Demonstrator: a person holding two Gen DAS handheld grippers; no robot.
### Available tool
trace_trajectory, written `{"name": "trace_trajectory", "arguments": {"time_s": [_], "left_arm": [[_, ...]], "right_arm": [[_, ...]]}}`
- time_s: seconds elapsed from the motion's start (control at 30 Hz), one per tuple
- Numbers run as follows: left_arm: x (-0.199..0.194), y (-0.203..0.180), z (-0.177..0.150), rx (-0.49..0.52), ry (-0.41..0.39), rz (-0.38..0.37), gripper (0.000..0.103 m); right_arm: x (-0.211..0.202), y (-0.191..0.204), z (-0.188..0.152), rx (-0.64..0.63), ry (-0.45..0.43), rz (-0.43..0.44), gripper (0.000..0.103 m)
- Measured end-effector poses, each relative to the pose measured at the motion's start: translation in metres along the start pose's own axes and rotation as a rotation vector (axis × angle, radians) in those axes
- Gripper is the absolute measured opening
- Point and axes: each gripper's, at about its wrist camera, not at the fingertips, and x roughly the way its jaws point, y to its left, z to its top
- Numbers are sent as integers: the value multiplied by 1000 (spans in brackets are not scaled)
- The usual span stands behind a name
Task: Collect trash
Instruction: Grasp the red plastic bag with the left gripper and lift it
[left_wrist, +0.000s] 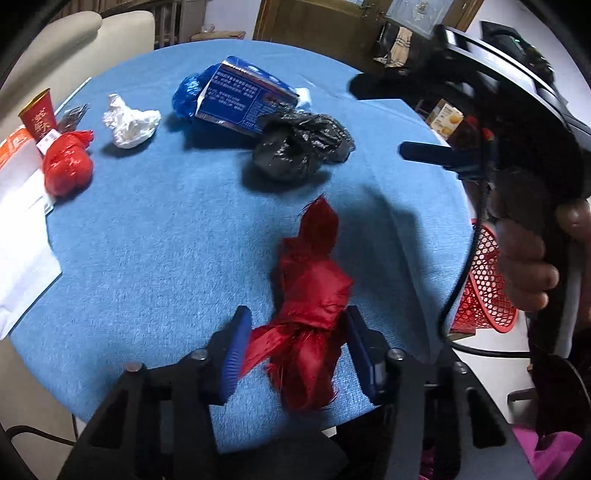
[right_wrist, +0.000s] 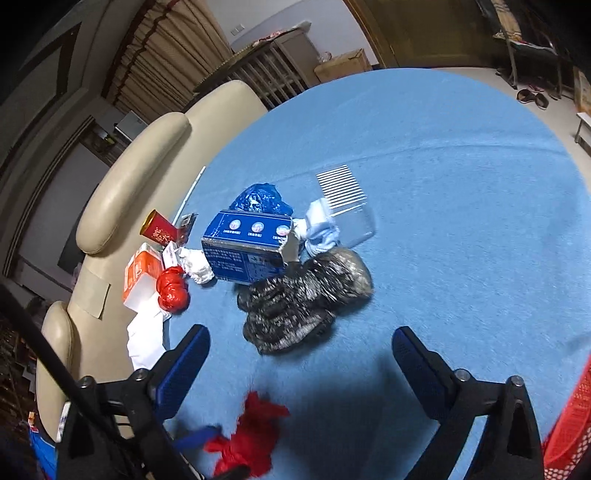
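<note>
Item: red wrapper (left_wrist: 314, 295), pickup under way.
Left hand-held gripper (left_wrist: 295, 354) pinching it on the counter (left_wrist: 166, 229); right hand-held gripper (right_wrist: 301, 365) spread, unladen. Next: likely carry to red basket (left_wrist: 484, 288).

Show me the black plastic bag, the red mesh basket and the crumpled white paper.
black plastic bag (right_wrist: 303, 295): right wrist view, middle of bag.
red mesh basket (left_wrist: 484, 288): left wrist view, mesh wall.
crumpled white paper (left_wrist: 129, 123): left wrist view, centre.

Dim indoor light, fisheye-warped edges, soft shadows.
</note>
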Motion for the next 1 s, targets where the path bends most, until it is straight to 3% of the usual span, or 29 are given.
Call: {"name": "trace_trajectory", "arguments": {"time_s": [0.13,0.27,0.4,0.63,0.7,0.83,1.0], "left_arm": [[-2,11,8,-33,-35,-25,42],[-12,26,18,-62,-92,20,34],[-20,35,21,-83,-107,48,34],[-24,26,12,-90,-92,23,34],[-24,18,9,-77,-98,13,38],[-27,3,8,-30,-114,-14,58],[-15,-4,10,-14,-84,-16,60]], "right_arm": [[4,5,0,-5,1,2,99],[1,4,-4,-18,-5,-13,99],[-1,-5,-8,13,-4,-7,99],[-9,-7,-19,3,-22,-28,99],[-11,-6,-21,-5,-29,-37,99],[-19,-8,-24,-13,-47,-45,99],[-25,-10,-26,-4,-60,-39,99]]}}
